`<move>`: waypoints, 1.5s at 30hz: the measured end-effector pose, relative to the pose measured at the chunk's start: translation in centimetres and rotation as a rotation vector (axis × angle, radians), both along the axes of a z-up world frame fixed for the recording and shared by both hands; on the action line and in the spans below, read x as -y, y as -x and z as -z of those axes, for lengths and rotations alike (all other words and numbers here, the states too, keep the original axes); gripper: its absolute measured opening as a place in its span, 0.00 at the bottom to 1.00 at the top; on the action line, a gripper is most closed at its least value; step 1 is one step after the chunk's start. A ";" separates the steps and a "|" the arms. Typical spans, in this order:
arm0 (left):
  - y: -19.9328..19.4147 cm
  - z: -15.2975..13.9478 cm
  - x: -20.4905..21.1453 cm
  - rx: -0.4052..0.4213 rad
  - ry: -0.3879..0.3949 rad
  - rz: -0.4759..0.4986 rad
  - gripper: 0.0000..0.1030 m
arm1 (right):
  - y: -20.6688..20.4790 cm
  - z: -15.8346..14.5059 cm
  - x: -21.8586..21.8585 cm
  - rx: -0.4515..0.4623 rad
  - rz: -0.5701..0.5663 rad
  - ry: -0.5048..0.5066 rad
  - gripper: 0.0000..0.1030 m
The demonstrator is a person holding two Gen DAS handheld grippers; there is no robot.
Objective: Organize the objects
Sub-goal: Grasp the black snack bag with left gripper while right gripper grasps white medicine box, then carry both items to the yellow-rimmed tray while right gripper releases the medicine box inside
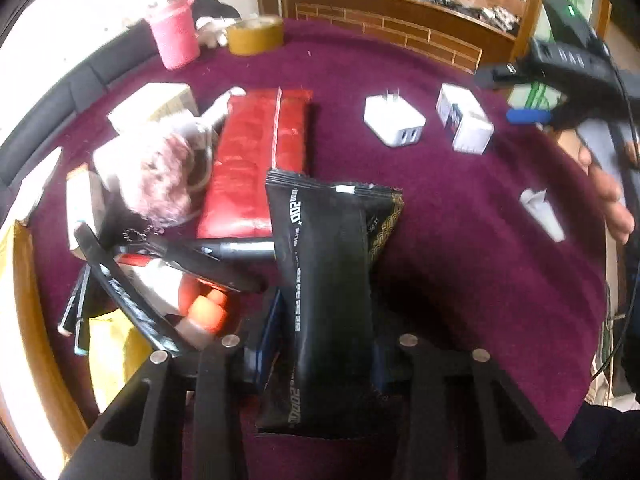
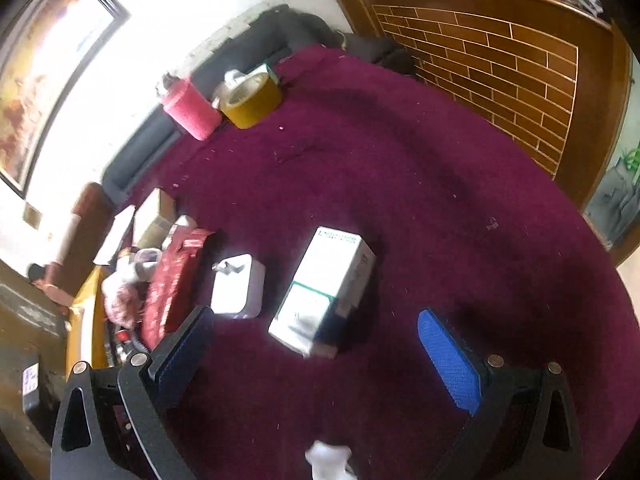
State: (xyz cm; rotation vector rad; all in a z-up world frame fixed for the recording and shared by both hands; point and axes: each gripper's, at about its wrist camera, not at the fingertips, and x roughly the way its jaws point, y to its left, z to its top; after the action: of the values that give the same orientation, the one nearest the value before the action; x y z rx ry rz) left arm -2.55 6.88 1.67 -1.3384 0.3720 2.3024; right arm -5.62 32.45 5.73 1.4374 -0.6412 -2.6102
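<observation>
My left gripper (image 1: 324,340) is shut on a black snack packet (image 1: 328,280) and holds it over the purple table (image 1: 460,240), next to a red packet (image 1: 256,160). My right gripper (image 2: 316,344) is open and empty above a white box with green print (image 2: 324,292); it also shows in the left wrist view (image 1: 528,92) at the upper right. A white USB charger (image 2: 238,286) lies left of the box. Both lie further back in the left wrist view, charger (image 1: 394,120) and box (image 1: 464,120).
A pile at the left holds a pink furry item (image 1: 156,176), black pens (image 1: 176,260) and cardboard boxes (image 1: 152,108). A pink cup (image 1: 174,34) and a brown tape roll (image 1: 254,34) stand at the far edge. A small white piece (image 1: 542,212) lies at the right.
</observation>
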 end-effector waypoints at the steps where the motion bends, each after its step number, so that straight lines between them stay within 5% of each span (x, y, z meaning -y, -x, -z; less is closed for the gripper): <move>1: 0.3 0.1 -0.1 -0.001 0.001 0.002 0.36 | 0.4 0.2 0.5 0.014 -0.001 -0.028 1.00; 4: 1.4 0.4 -1.3 0.007 0.038 0.044 0.45 | 1.3 0.8 1.6 0.053 0.019 -0.131 0.84; 7: 2.5 0.7 -1.5 -0.030 0.071 -0.005 0.74 | 2.5 2.7 1.9 0.132 0.013 -0.144 0.68; 9: 2.9 0.8 -1.0 -0.005 0.010 -0.007 0.70 | 2.3 2.7 2.1 0.117 0.008 -0.197 0.62; 11: 2.5 0.6 -0.7 -0.022 -0.014 -0.007 0.49 | 2.1 2.6 2.0 0.099 0.009 -0.232 0.38; 12: 2.2 0.4 -0.6 -0.031 -0.033 -0.007 0.37 | 1.8 2.5 1.8 0.085 -0.004 -0.226 0.36; 18: 1.9 -0.7 1.5 0.001 -0.222 -0.007 0.37 | -1.0 1.2 1.3 0.009 -0.015 -0.139 0.36; 26: 0.5 -6.8 6.6 -0.137 -0.364 -0.066 0.38 | -3.2 -2.0 6.0 -0.103 -0.136 -0.090 0.36; 32: 1.2 -9.5 15.4 -0.225 -0.430 -0.244 0.38 | -3.7 -4.5 13.7 -0.158 -0.295 -0.101 0.37; 38: 1.4 -9.9 25.5 -0.274 -0.411 -0.506 0.38 | -3.8 -6.1 23.8 -0.165 -0.477 -0.102 0.37; 45: 3.2 -5.9 32.3 -0.164 -0.419 -0.741 0.38 | -1.6 -8.0 37.5 -0.192 -0.652 -0.104 0.37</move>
State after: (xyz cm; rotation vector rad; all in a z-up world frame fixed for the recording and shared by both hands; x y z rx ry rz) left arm -5.73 -25.46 7.53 -1.1891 -0.6425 2.8542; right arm -4.06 -5.02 13.77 1.1412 0.0023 -2.2299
